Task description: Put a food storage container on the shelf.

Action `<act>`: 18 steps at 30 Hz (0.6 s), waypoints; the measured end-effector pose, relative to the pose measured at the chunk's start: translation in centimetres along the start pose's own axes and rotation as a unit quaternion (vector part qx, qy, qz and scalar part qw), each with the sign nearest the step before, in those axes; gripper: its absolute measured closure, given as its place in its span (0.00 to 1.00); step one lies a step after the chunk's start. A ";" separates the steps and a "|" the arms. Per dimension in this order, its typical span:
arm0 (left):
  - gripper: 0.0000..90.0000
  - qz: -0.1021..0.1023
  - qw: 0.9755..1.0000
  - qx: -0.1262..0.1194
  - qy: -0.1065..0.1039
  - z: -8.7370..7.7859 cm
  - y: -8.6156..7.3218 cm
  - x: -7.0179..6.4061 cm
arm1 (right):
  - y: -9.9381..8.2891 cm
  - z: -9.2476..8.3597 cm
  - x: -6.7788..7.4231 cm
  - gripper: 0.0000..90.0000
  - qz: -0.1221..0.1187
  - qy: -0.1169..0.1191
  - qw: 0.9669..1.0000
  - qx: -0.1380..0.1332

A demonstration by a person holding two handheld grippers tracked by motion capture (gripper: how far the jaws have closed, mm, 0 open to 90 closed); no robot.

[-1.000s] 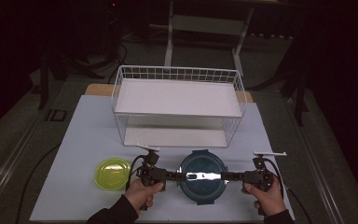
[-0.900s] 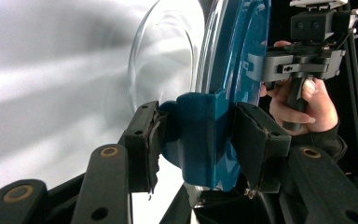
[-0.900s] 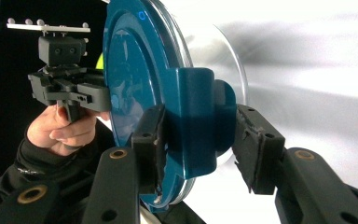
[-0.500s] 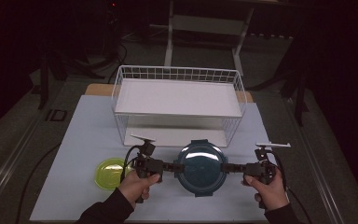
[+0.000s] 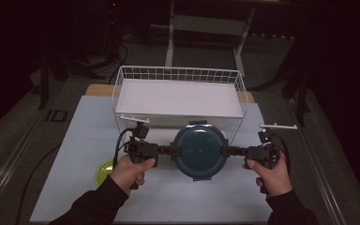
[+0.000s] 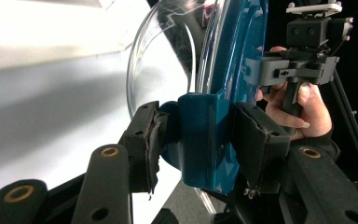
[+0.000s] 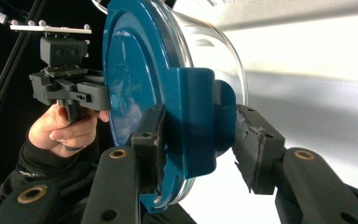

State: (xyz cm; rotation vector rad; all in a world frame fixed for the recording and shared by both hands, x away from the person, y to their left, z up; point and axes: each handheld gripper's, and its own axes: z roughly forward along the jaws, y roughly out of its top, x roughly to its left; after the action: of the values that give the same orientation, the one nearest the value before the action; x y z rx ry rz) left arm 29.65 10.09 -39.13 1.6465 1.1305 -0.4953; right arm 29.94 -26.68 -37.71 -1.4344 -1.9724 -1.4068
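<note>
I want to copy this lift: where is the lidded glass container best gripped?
By the blue latch tabs on opposite edges of the lidded glass container, coming in level from each side as the left gripper and right gripper do: round glass walls offer no flat hold.

Table: you work at a pale sheet (image 5: 75,140) laid over a wooden top (image 5: 96,89).
Floor: grey, with black cables (image 5: 117,51) trailing behind.
Furniture: a white frame leg (image 5: 170,42) stands beyond you, possibly a desk.
Light: dark room, lit tabletop.
</note>
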 end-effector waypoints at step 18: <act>0.58 0.023 0.999 -0.031 0.011 -2.9 5.8 -1.3 | 5.8 0.5 2.7 0.62 -0.027 0.004 0.999 -0.024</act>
State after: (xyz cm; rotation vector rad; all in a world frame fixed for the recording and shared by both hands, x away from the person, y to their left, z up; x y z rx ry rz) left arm 33.46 11.98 -34.10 1.6236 1.1118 -0.4088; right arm 33.86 -24.74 -32.98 -1.4033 -1.9997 -1.4897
